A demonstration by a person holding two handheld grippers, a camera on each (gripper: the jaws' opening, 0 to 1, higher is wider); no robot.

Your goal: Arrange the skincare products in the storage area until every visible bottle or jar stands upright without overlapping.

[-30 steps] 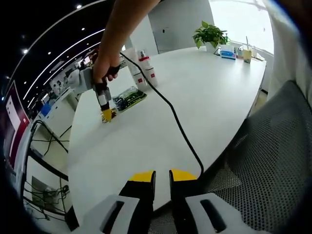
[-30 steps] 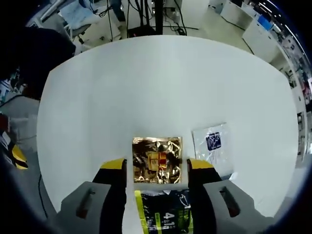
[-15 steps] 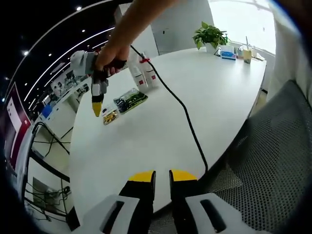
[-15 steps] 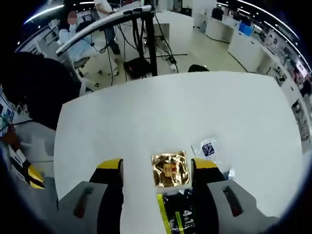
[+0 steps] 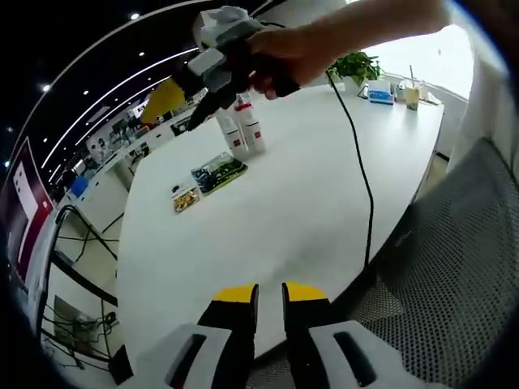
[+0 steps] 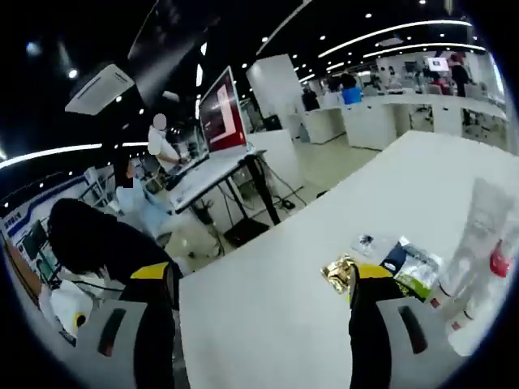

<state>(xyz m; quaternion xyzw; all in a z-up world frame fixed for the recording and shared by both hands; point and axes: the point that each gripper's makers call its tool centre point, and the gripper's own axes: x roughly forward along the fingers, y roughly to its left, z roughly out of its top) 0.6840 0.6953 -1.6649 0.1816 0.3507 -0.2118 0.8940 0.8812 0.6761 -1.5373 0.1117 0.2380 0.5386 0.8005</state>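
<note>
R gripper (image 5: 166, 97) raised upper left over bottles (image 5: 243, 130), jaws wide, empty; L gripper (image 5: 269, 293) nearly closed, empty, bottom centre by table (image 5: 268, 211) edge.

We see two white bottles (image 5: 243, 130) standing upright, side by side and touching, on the white surface (image 5: 308, 203). One carries a red cap and both bear red label marks near the base. In the right gripper view the same bottles (image 6: 478, 259) appear translucent white, tilted with the view. Near them lie flat sachets: a dark green-and-yellow packet (image 5: 217, 172), a gold foil packet (image 5: 185, 196) just beside it, and a small clear packet (image 6: 366, 242) with a dark mark. The gold foil packet (image 6: 340, 269) looks crumpled.
</note>
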